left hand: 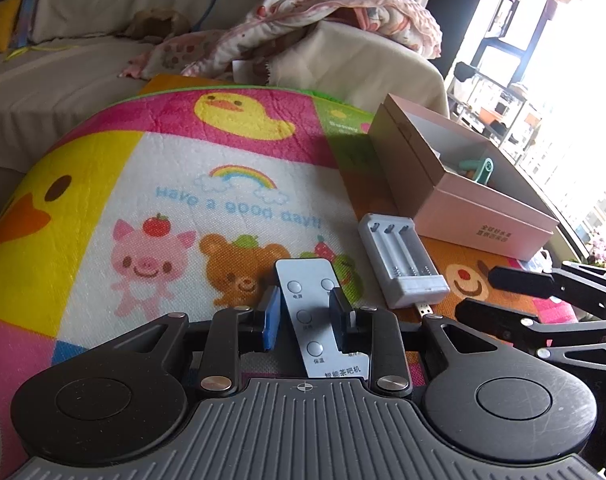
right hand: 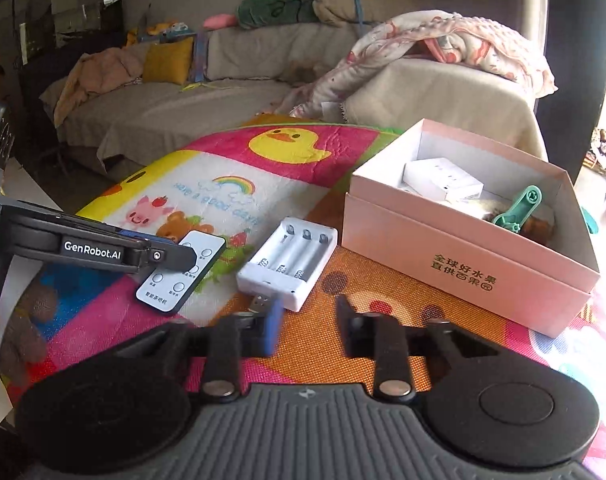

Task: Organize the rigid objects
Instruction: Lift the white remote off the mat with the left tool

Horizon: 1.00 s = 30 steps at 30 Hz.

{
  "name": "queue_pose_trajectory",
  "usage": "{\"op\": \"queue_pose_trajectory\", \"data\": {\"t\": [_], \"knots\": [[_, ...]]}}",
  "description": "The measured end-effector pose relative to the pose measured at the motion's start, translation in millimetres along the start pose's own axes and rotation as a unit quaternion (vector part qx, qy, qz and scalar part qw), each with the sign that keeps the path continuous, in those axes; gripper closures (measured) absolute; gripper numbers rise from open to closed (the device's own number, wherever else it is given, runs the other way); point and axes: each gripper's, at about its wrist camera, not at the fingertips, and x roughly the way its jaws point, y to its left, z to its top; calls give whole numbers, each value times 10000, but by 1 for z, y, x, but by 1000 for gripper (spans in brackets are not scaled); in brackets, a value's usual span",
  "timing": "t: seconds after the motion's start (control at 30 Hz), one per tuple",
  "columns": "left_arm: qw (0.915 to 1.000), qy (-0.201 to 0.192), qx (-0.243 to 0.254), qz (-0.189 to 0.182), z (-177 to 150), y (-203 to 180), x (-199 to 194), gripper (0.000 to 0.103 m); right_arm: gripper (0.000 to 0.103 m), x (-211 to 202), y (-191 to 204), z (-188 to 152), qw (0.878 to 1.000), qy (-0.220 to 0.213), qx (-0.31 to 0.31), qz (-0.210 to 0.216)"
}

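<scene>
Left gripper (left hand: 305,322): black linkage arms, silver screws, blue finger pad. Grey ribbed housing. White "GenRobot.AI" lettering on its side.

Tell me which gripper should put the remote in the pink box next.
Left. The left gripper already straddles the remote, pads at its edges. The right gripper hangs open over bare mat beside the battery charger, holding nothing.

Beige sofa (right hand: 231,92) with yellow cushion (right hand: 167,62) and floral blanket (right hand: 443,40); cartoon play mat (left hand: 183,184) in front; bright window (left hand: 575,60) at right.
</scene>
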Motion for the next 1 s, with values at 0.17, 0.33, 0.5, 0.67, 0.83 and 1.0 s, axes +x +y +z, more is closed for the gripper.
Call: {"op": "queue_pose_trajectory", "data": {"t": [0.17, 0.33, 0.5, 0.67, 0.83, 1.0], "knots": [[10000, -19, -53, -64, -3, 2, -4, 74, 38, 18, 11, 10, 9998, -69, 180, 111], [9999, -77, -46, -102, -6, 3, -5, 74, 51, 45, 18, 17, 9998, 125, 99, -79], [9999, -79, -12, -66, -6, 1, -5, 74, 55, 21, 14, 2, 9998, 127, -133, 25], [10000, -58, 48, 9, -5, -2, -4, 73, 54, -15, -12, -30, 9992, 201, -258, -240], [9999, -5, 141, 94, -3, -9, -2, 73, 30, -37, -48, -53, 9936, 271, -146, -1091], [9995, 71, 281, 136, -1, -19, -3, 73, 12, -39, -79, -66, 9905, 184, 760, -1127]]}}
